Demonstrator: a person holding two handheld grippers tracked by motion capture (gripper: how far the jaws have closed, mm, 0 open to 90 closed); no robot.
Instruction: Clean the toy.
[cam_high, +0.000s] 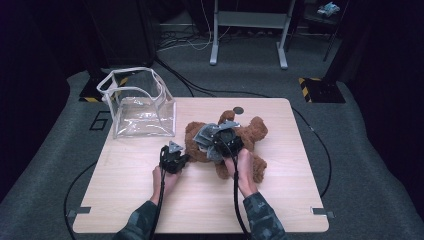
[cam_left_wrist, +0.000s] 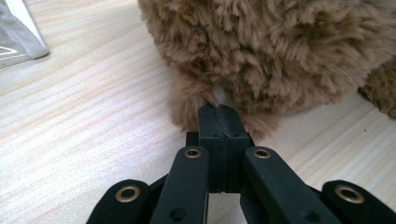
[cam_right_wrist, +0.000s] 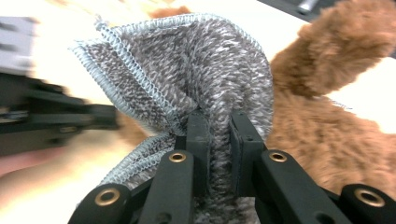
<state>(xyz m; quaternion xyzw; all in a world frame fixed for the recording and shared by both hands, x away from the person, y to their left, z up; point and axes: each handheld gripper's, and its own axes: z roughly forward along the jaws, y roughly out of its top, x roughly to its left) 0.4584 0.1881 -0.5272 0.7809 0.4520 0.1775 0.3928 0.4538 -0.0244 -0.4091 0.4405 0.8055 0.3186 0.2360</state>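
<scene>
Item: brown plush teddy bear, lying mid-tabletop; left tool clamped shut on a tuft of its fur. Right tool grips the grey knit garment above the bear. Handling advice: hold the bear pinned and draw the knit slowly to avoid snagging.

The right gripper pinches grey knit cloth over brown plush.

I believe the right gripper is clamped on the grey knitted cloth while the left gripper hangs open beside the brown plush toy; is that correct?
Not quite: the left gripper is not open. The left gripper view shows its jaws shut together, pinching a tuft of the brown plush toy. The rest holds: the right gripper is clamped on the grey knitted cloth.
</scene>
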